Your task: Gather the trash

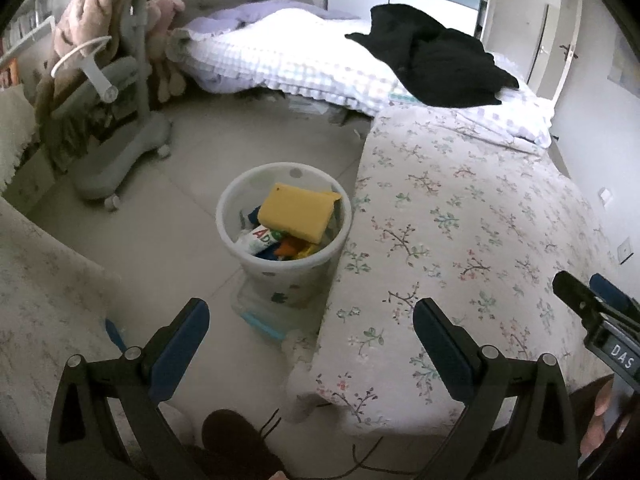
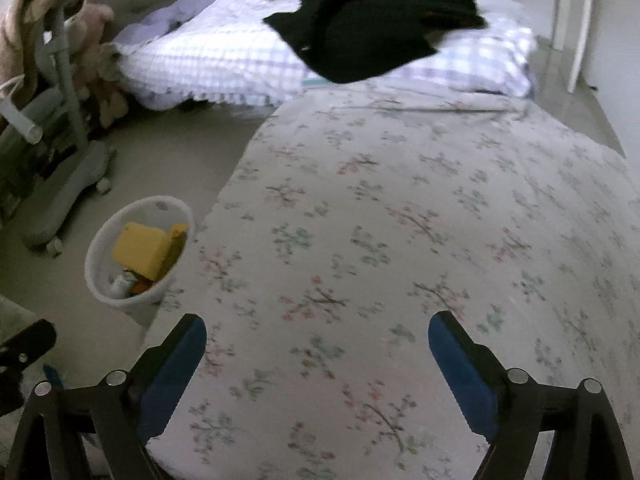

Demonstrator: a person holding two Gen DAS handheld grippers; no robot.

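A white trash bin stands on the floor beside the flowered bed; it also shows in the right wrist view. It holds a yellow box, a white tube and other wrappers. The yellow box shows in the right wrist view too. My left gripper is open and empty, above the floor just short of the bin. My right gripper is open and empty over the flowered bed cover. The right gripper's tip shows at the right edge of the left wrist view.
A grey wheeled chair draped with a plush blanket stands at the left. A black garment lies on the checked quilt at the back. A clear box with a blue edge sits by the bin's foot. A brown shoe is below.
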